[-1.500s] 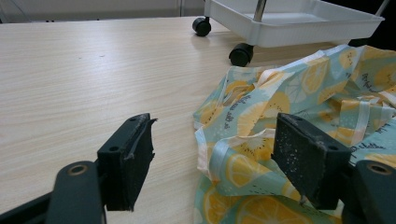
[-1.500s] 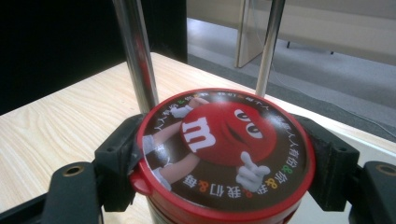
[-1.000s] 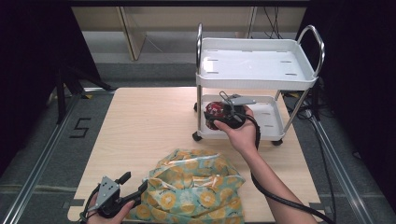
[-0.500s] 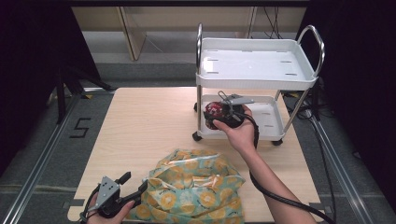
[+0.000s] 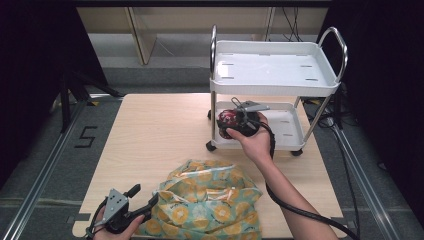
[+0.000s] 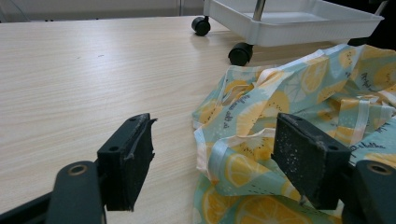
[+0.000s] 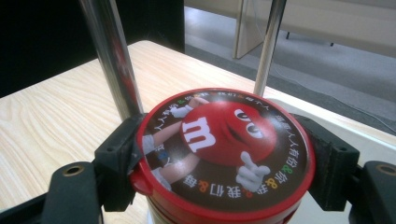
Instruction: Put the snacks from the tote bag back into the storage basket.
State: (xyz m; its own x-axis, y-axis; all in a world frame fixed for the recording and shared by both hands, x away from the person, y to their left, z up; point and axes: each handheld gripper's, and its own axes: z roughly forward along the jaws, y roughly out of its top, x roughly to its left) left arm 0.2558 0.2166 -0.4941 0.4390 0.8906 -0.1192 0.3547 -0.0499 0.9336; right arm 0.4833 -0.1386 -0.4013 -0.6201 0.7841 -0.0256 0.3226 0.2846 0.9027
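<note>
Jaws of the right gripper (image 7: 224, 154) clamp a red-lidded candy tub (image 7: 223, 144) on both sides, holding it at the left edge of the lower shelf (image 5: 285, 131) of a white trolley (image 5: 272, 75), whose top tray lies bare. Left gripper (image 6: 212, 161) hangs wide open, one jaw over the wooden table (image 6: 70, 74), the other over a crumpled lemon-print bag (image 6: 299, 93); the bag's contents are hidden.
</note>
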